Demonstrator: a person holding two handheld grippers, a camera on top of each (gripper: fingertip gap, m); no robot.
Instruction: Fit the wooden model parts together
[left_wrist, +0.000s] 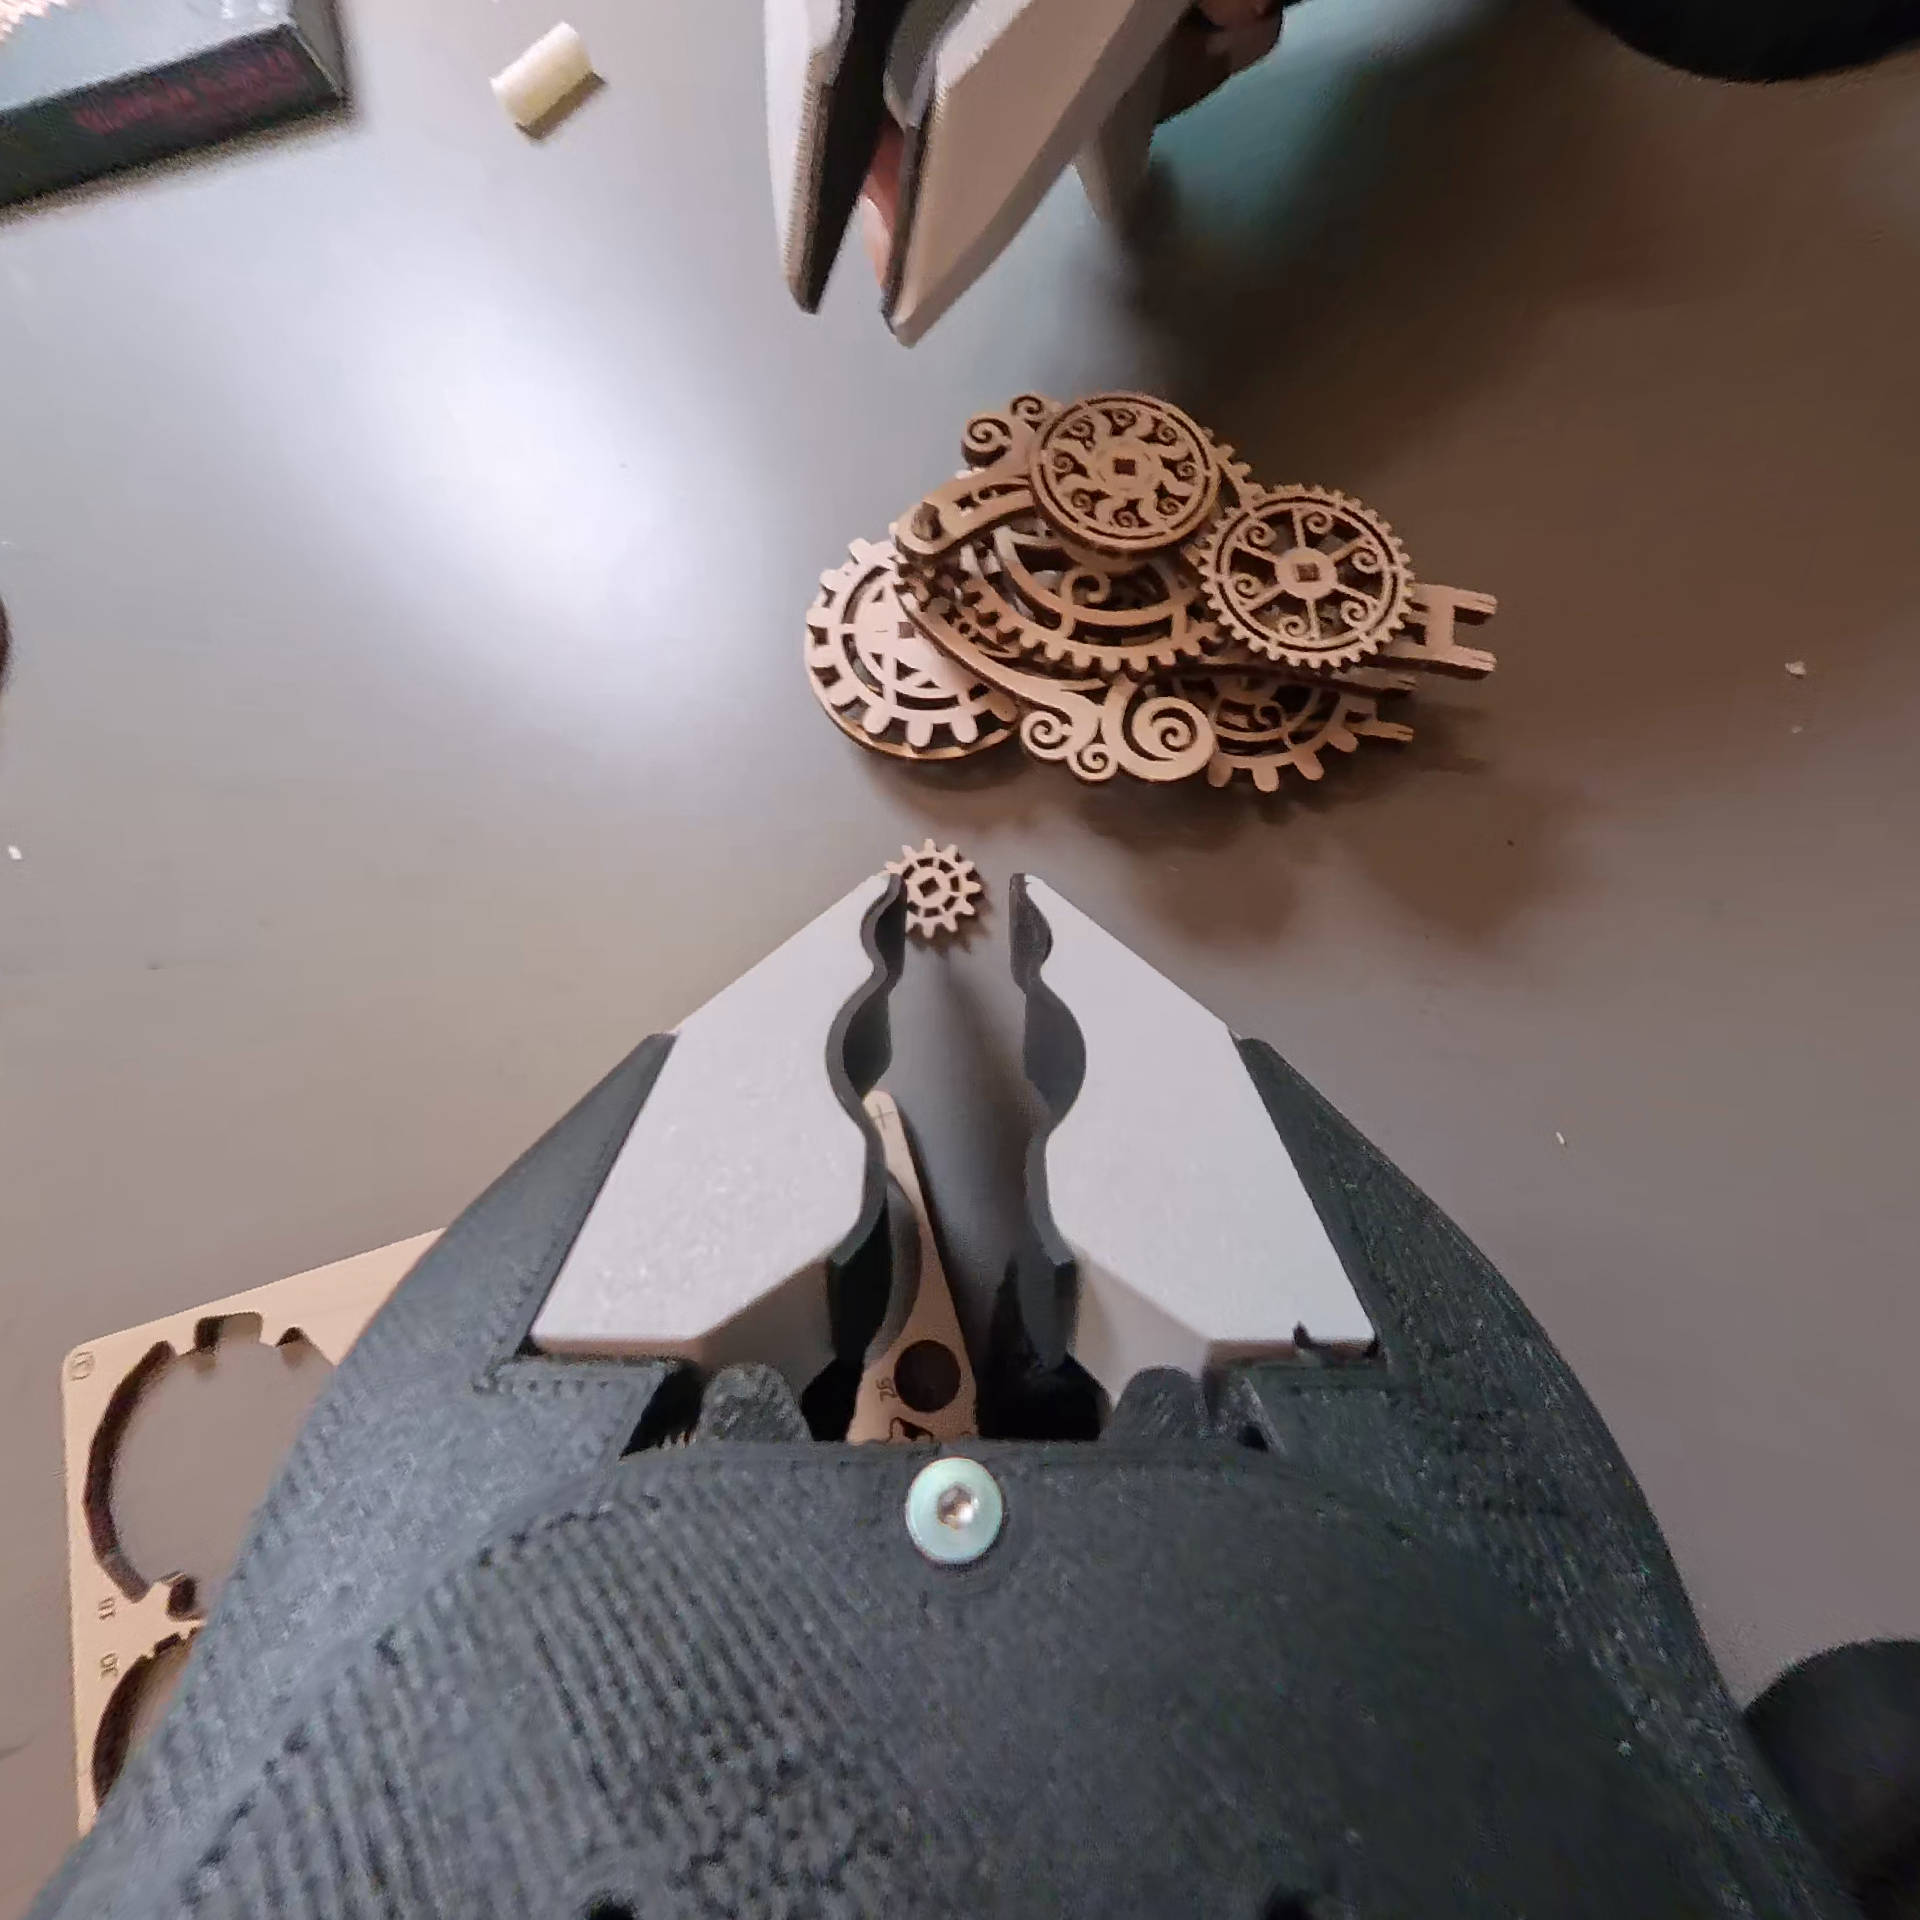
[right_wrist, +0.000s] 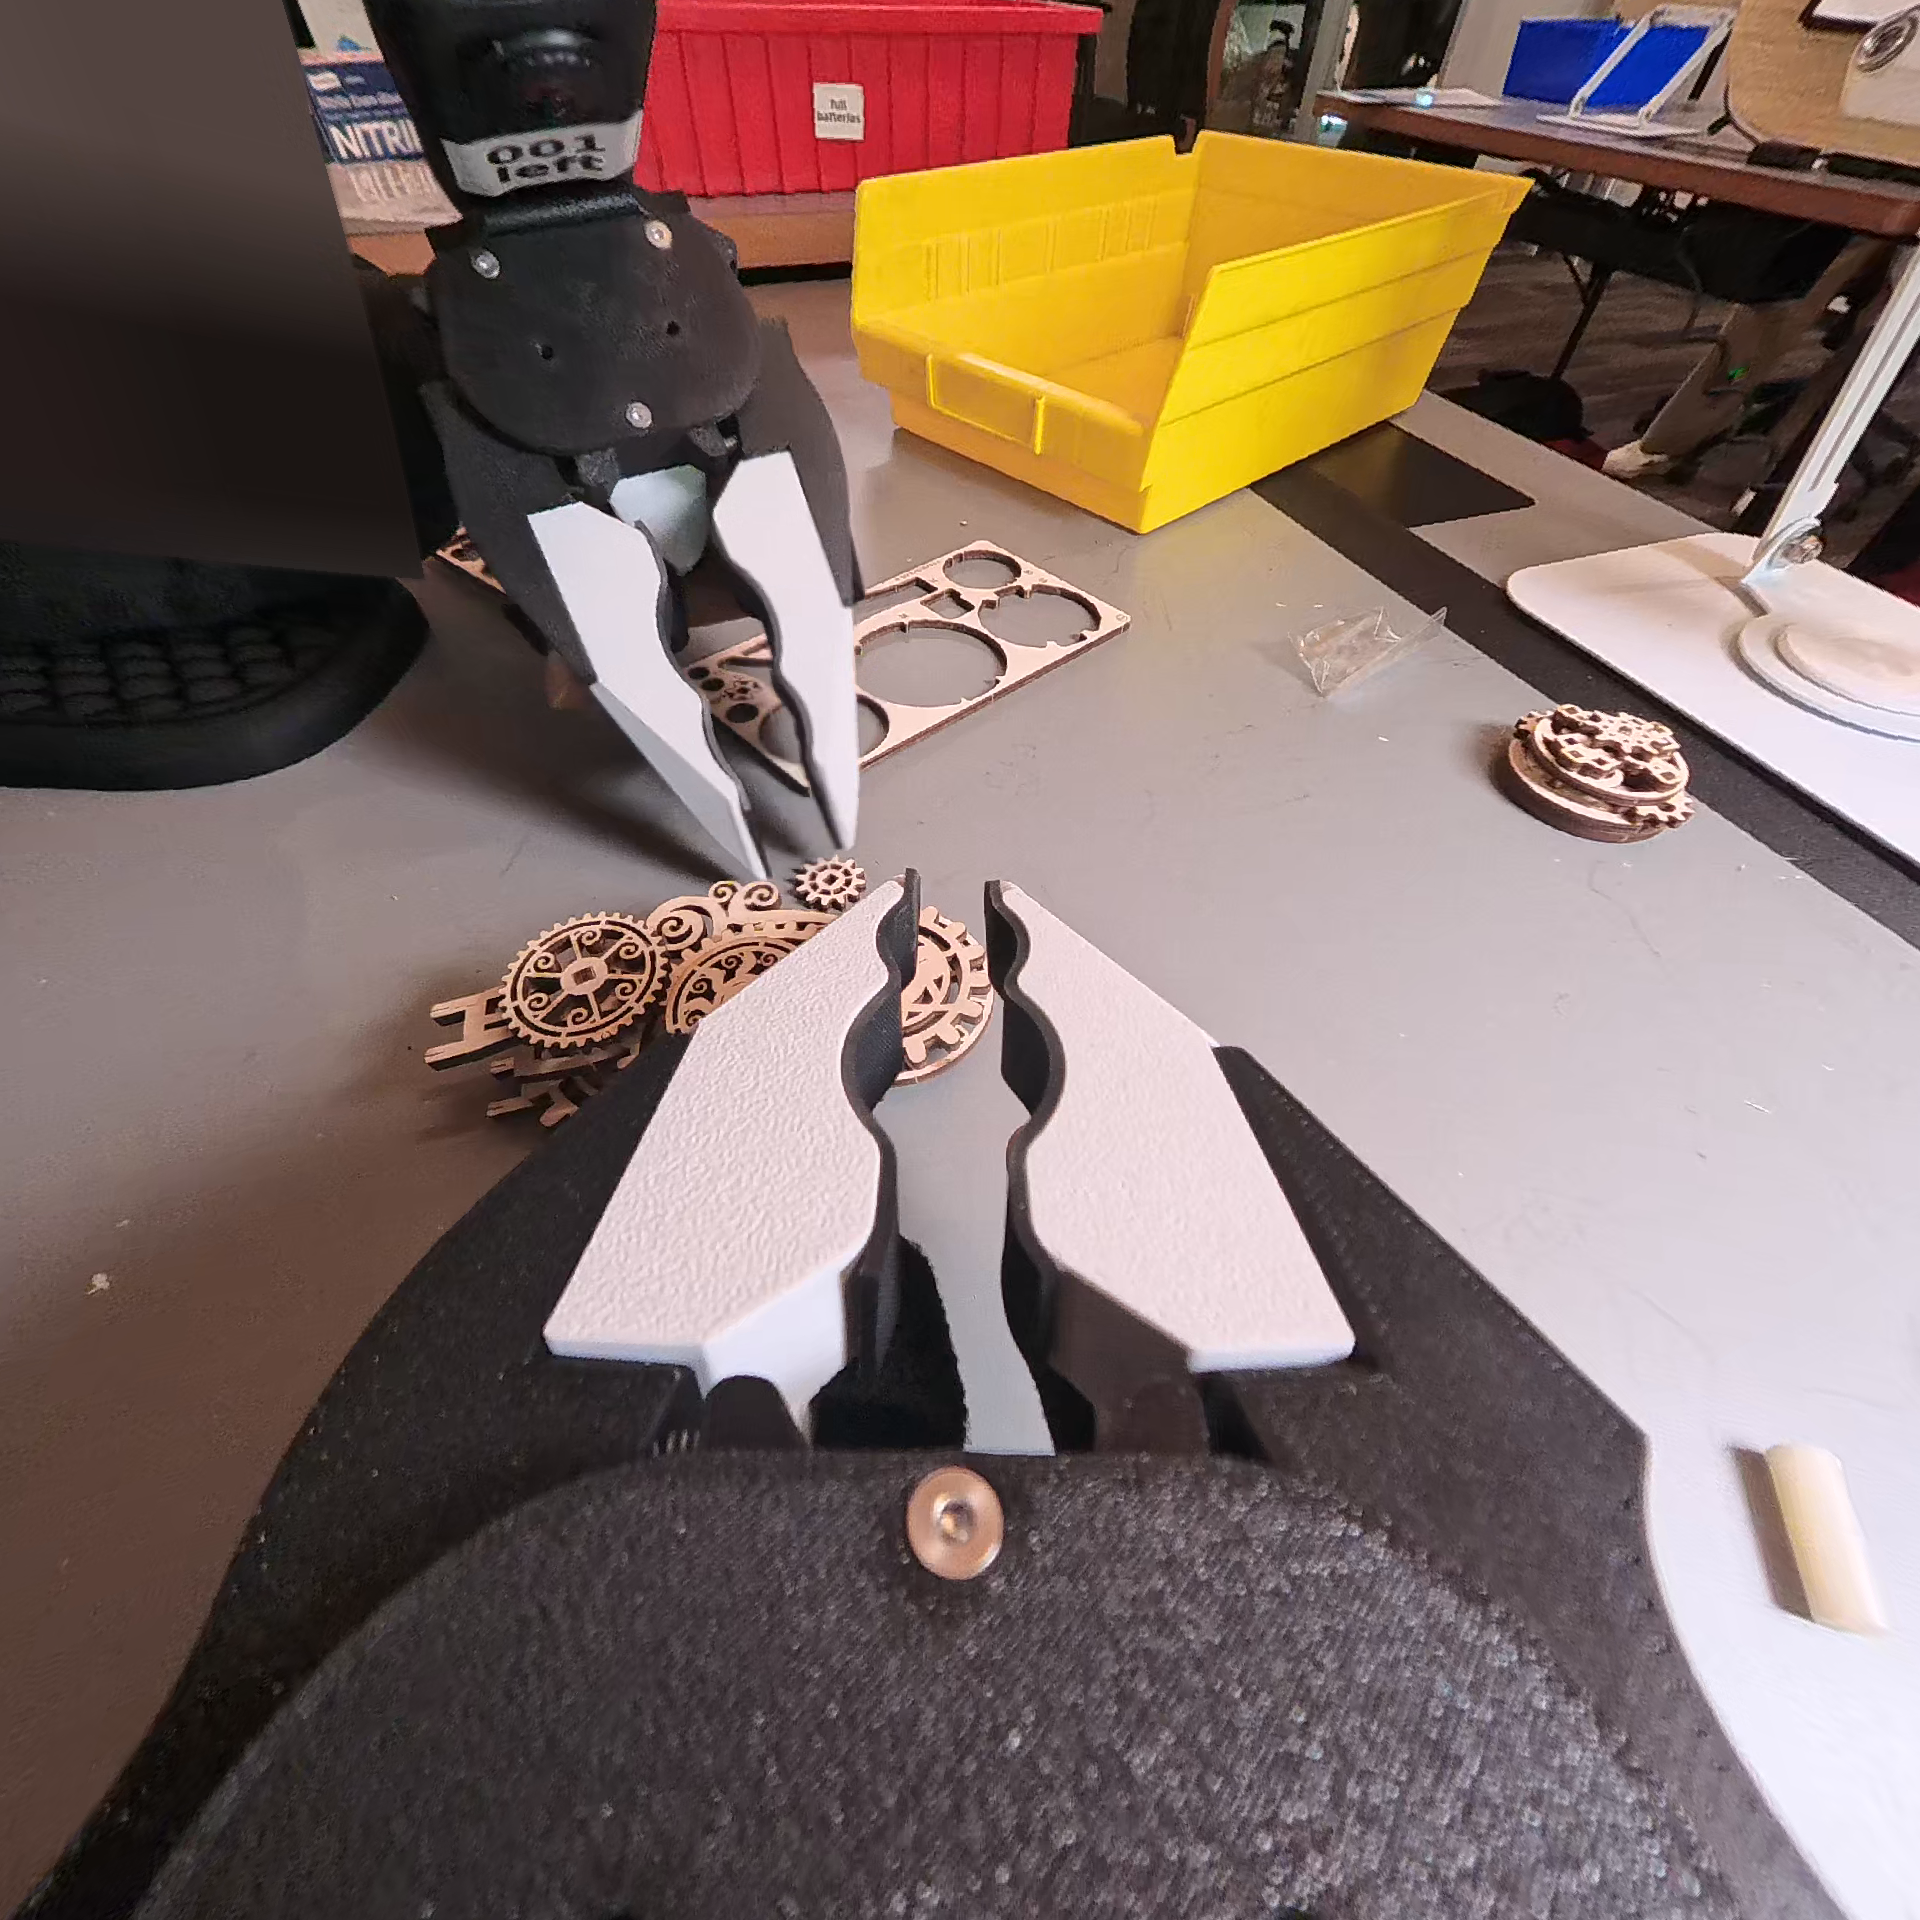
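left tongs (left_wrist: 951, 883) are parted on the worktop (left_wrist: 416, 623), nothing gripped; small wooden gear (left_wrist: 943, 895) lies flat at their tips. wooden gear assembly (left_wrist: 1143, 603) lies beyond. right tongs (right_wrist: 948, 888), parted and bare, are held over it.

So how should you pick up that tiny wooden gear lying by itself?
The tiny gear lies flat on the table, apart from the gear pile. Probably come straight down and pinch its toothed rim on opposite sides; it's too thin to grab from the side.
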